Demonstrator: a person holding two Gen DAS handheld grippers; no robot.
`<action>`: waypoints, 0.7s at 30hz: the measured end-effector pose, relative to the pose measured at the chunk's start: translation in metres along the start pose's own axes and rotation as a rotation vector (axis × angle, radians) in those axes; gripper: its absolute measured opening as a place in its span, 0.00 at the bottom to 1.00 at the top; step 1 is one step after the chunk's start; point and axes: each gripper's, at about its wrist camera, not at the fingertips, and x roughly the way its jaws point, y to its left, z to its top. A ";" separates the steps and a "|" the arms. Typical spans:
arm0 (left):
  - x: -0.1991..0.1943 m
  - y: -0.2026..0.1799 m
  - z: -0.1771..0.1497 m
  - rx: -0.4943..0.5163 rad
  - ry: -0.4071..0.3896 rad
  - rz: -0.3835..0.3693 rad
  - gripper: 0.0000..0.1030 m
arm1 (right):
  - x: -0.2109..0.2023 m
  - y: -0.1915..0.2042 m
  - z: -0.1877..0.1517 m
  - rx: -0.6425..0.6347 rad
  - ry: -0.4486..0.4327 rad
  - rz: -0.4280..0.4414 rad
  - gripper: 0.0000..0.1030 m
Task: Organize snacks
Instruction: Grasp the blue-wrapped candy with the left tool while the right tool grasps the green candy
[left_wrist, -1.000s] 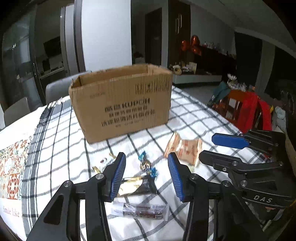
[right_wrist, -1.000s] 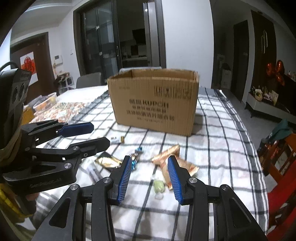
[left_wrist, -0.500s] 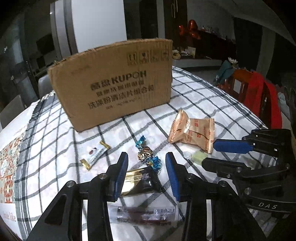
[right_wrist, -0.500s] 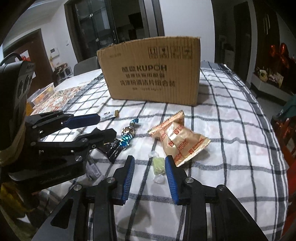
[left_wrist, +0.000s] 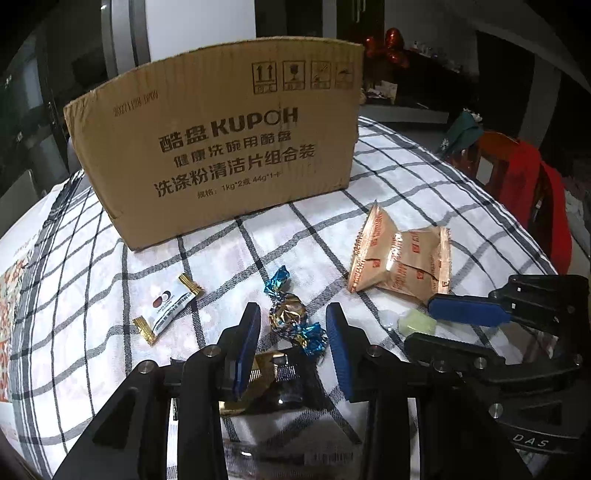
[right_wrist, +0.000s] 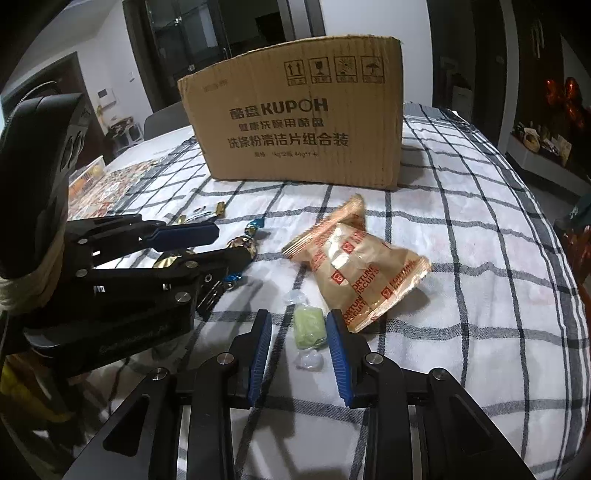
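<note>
Both grippers sit low over the checked cloth on the bench, each lined up on a sweet. The right gripper has its jaws apart on either side of the pale green candy, which lies just beside the orange biscuit packet. To grip well, it should close on the candy's body, not on the clear twisted ends. The left gripper, jaws also apart, is angled down at the blue-and-gold twist candy, which lies near the middle of the bench in front of the cardboard box; it must avoid the dark wrapper beneath it.
</note>
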 end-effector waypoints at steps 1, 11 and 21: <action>0.002 0.000 0.000 -0.003 0.002 0.000 0.33 | 0.002 -0.001 0.000 0.006 0.004 0.003 0.32; 0.012 0.004 0.001 -0.030 0.024 -0.007 0.23 | 0.007 -0.004 0.001 0.010 0.012 -0.002 0.19; -0.004 0.002 0.003 -0.021 -0.016 0.011 0.22 | -0.005 0.004 0.004 -0.005 -0.026 -0.002 0.19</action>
